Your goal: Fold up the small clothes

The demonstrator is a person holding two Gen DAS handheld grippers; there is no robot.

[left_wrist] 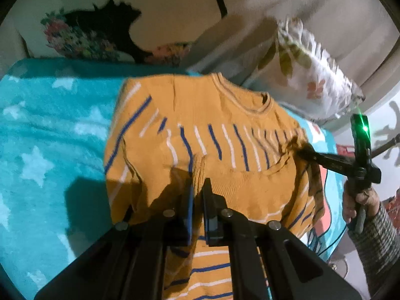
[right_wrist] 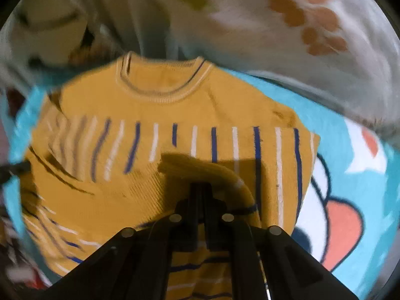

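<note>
Item: mustard sweater [left_wrist: 225,130] with blue and white stripes, lying on a teal star-print blanket [left_wrist: 50,130], collar toward the blanket's far edge, body reaching its near edge.

Surroundings: leaf-and-flower print pillow [left_wrist: 312,75] just past the far right corner; floral cushion [left_wrist: 75,40] beyond the far left edge. A sleeve fold [right_wrist: 200,167] bunches up before my right jaws.

My left gripper [left_wrist: 198,187]: tilted steeply down, jaws clamped on a ridge of sweater cloth.

My right gripper [right_wrist: 200,190]: jaws pressed together on the sleeve fold at the sweater's right side; my right hand [left_wrist: 360,200], in a grey knit sleeve [left_wrist: 377,240], grips its handle.
</note>
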